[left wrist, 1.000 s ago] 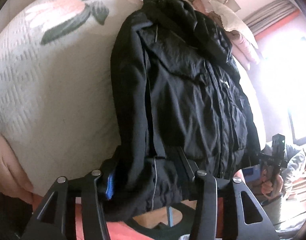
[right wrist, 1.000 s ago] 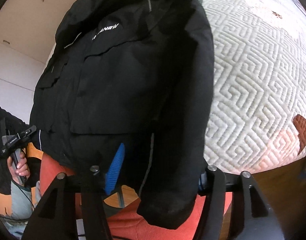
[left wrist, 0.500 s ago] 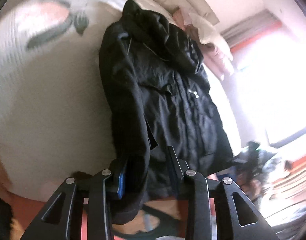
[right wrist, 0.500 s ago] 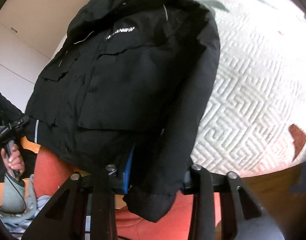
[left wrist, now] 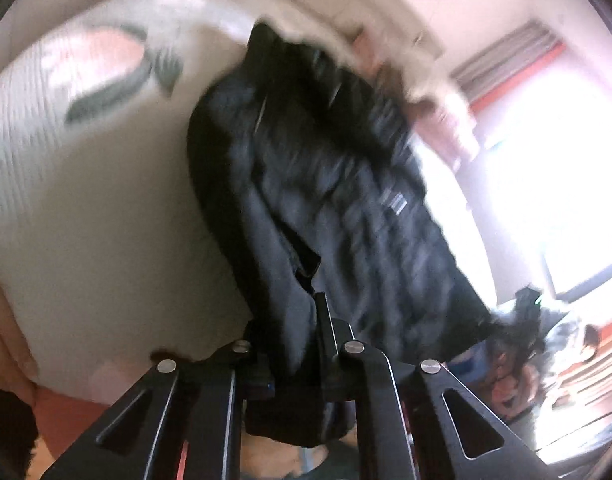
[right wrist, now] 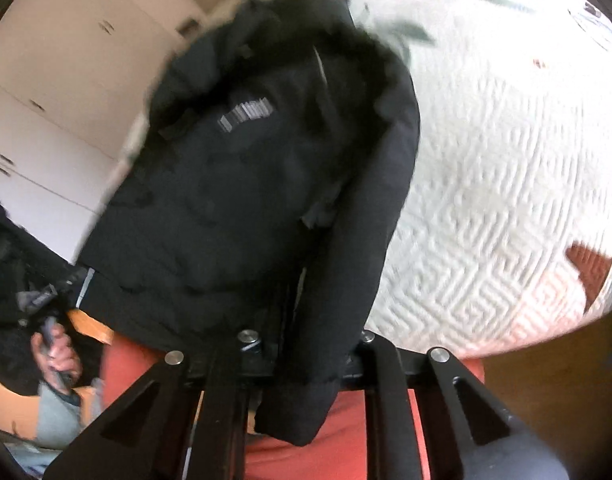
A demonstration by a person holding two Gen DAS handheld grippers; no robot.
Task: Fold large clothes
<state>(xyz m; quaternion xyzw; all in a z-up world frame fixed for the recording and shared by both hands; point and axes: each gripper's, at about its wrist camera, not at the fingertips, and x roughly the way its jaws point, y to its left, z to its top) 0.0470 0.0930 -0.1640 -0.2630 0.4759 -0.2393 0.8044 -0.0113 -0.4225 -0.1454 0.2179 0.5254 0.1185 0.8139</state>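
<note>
Black jacket point(left wrist: 337, 208) lifted by its hem corners off the bed, both claws pinching it.

Left wrist view: left gripper point(left wrist: 294, 344) clamps bunched hem and sleeve fabric; jacket hangs over the white quilted bedspread point(left wrist: 86, 208). Looks padded, bulky, soft and probably slick, so grip thick seams. Bright window at right.
Right wrist view: right gripper point(right wrist: 309, 344) pinches the opposite hem and sleeve point(right wrist: 345, 280). White cupboards point(right wrist: 54, 120) behind, orange sheet point(right wrist: 337, 420) below.

Right claw point(right wrist: 306, 354) clamped on black jacket point(right wrist: 258, 184) hem, jacket spread over white quilted bed point(right wrist: 505, 208), white cabinets point(right wrist: 66, 92) left of jacket, motion blur throughout
</note>
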